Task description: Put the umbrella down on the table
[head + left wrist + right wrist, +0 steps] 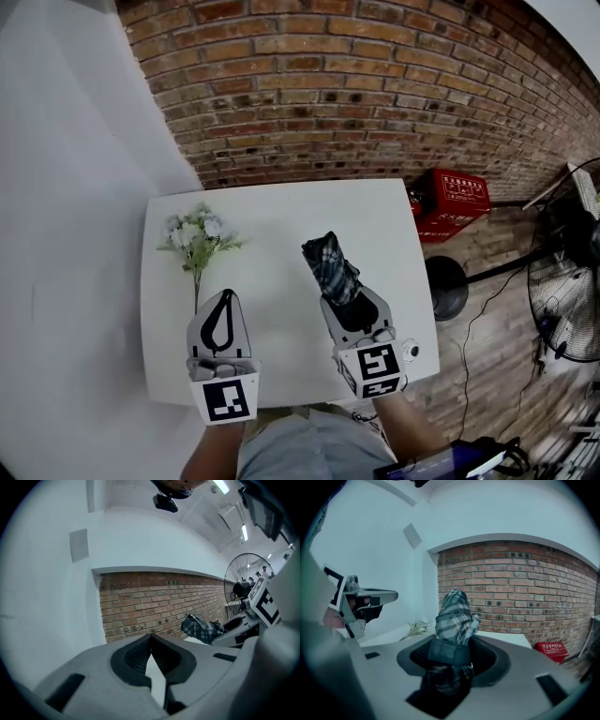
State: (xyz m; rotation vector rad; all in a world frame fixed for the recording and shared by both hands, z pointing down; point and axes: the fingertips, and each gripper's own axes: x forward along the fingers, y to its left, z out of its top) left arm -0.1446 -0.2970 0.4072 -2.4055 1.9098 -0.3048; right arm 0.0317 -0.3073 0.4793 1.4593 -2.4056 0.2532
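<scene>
A folded plaid umbrella sticks forward out of my right gripper, which is shut on it above the white table. In the right gripper view the umbrella rises from between the jaws, its strap band across the front. My left gripper hovers over the table's near left part, its jaws shut with nothing between them. From the left gripper view the umbrella shows at the right, and that gripper has its tips together.
A bunch of white flowers lies on the table's left side. A brick wall stands behind the table. A red box, a black round base and a standing fan are on the floor to the right.
</scene>
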